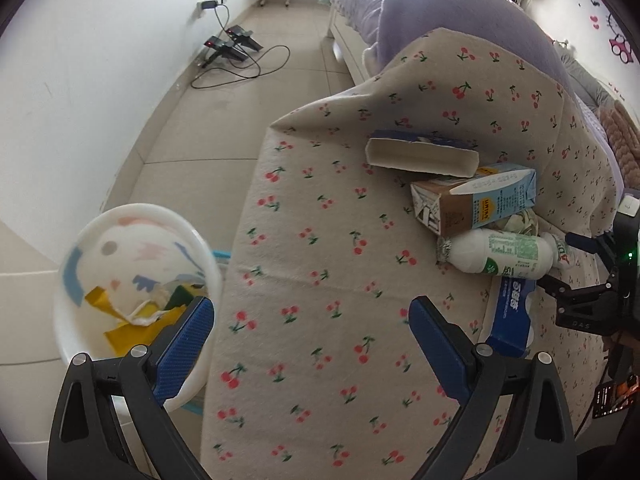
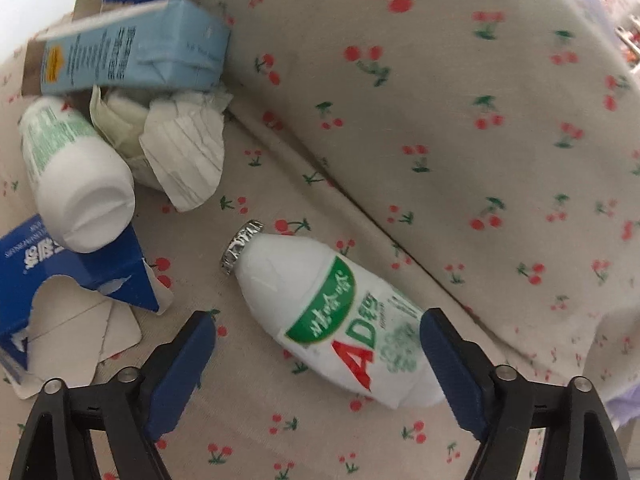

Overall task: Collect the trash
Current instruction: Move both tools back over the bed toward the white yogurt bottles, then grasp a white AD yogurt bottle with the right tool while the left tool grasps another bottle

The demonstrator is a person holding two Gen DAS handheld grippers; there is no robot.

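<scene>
A white AD bottle [image 2: 340,320] with a foil top lies on the cherry-print cloth [image 2: 460,140], its base between the open jaws of my right gripper [image 2: 316,336]. A second white bottle [image 2: 76,184], crumpled paper [image 2: 176,148], a light blue carton [image 2: 132,52] and a torn blue box [image 2: 68,272] lie to its left. In the left wrist view my left gripper [image 1: 312,320] is open and empty over the cloth, beside a white bin [image 1: 132,280] holding yellow and green scraps. The same pile shows there: bottle [image 1: 504,256], carton [image 1: 476,204].
The cloth [image 1: 320,240] covers a sofa-like seat with a raised back. A torn white and blue box [image 1: 420,152] lies behind the carton. Tiled floor [image 1: 240,100] with cables and chargers [image 1: 232,48] lies to the left, by a white wall.
</scene>
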